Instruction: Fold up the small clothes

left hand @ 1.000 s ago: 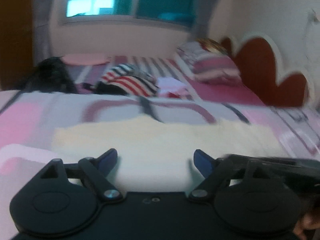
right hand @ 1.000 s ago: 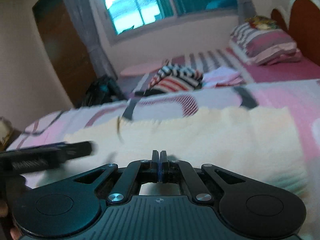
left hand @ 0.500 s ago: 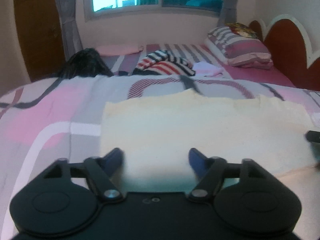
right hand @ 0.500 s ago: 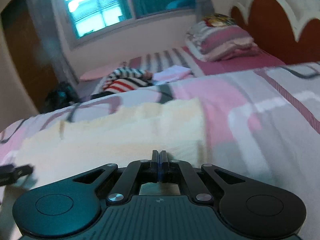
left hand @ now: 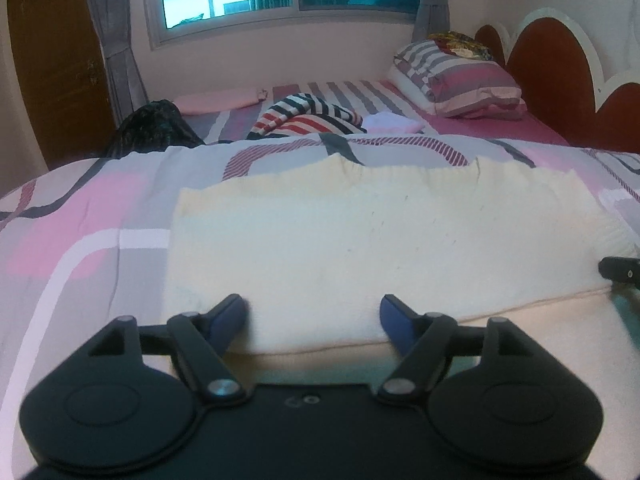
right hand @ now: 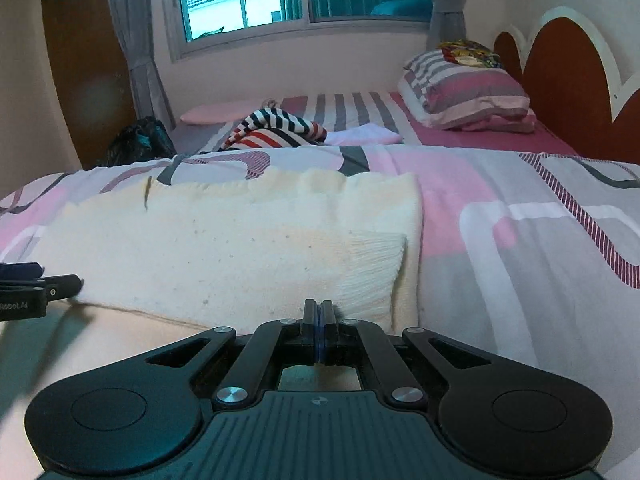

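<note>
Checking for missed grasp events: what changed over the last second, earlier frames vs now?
Both views swung across the bed. The right claw, which a second ago crossed the left view's lower right, now only tips its right edge. Left claw jaws have just been opening, nothing pinched. Unchanged: right claw shut and empty, cream garment flat and folded, striped clothes behind.

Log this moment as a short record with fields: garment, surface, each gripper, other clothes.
garment: cream knit, lying flat, partly folded, ribbed cuff on top at its right end
surface: bedspread, pink and grey pattern
left gripper: open, jaws just widened, over the knit's near edge, nothing pinched
right gripper: shut, whether it pinches the cloth cannot be told
other clothes: striped garment farther back on the bed
pillows: stacked by the headboard
</note>
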Demonstrator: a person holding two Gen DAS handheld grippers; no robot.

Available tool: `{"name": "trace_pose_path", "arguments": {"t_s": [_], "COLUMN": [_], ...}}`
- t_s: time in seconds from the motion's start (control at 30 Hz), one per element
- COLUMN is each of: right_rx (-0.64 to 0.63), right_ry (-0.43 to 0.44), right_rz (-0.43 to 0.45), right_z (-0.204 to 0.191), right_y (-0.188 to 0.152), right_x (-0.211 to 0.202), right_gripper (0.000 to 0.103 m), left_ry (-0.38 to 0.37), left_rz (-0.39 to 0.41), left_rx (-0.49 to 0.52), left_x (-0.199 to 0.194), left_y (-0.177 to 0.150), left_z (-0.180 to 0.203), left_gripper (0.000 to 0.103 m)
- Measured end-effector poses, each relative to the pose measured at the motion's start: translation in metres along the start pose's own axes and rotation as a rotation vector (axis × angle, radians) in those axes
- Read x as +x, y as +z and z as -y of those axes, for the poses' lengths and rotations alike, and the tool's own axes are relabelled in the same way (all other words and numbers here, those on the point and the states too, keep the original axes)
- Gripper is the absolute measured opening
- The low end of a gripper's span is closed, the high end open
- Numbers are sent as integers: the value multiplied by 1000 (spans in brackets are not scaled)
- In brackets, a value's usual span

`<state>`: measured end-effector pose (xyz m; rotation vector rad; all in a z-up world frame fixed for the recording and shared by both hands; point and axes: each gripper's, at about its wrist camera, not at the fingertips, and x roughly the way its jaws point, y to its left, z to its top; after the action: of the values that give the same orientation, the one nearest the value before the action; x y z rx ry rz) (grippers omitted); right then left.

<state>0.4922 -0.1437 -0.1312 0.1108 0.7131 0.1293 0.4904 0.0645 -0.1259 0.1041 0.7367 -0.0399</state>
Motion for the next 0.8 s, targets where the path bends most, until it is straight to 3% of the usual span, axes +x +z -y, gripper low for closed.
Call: {"name": "trace_pose_path", "arguments": {"t_s": [0.27,0.3,0.33,0.37,0.53,0.67,0.8], "right_rx": [-5,2,4,7,4,10,-45], "right_ry": [49,56,62,74,87,60,34], "right_rz": [6,31,47,55,50,46,30], "right_z": [8,10,12,13,9,13,14], "right_y": [4,4,2,2,4,-1,-7], "right_x": [-8,-14,-18,-22,-23,-21,-17], "right_gripper": [0,7,25,29,29,29,29], "left_ry": [-14,-4,20,39,73,56,-16], "left_rz": [-17,-23,-29,-34,0,45,6], "left_rx": [-45,-42,-35,-30,-20,5,-51], "left_x": [-19,-25,-30,-34,-39,-25,-6], "left_y": [-1,-5,-9,-13,-14,-9,-11], "left_z": [-12,-14,-15,-16,-15,-7,-18], "left_gripper": [75,75,75,75,75,74,80]}}
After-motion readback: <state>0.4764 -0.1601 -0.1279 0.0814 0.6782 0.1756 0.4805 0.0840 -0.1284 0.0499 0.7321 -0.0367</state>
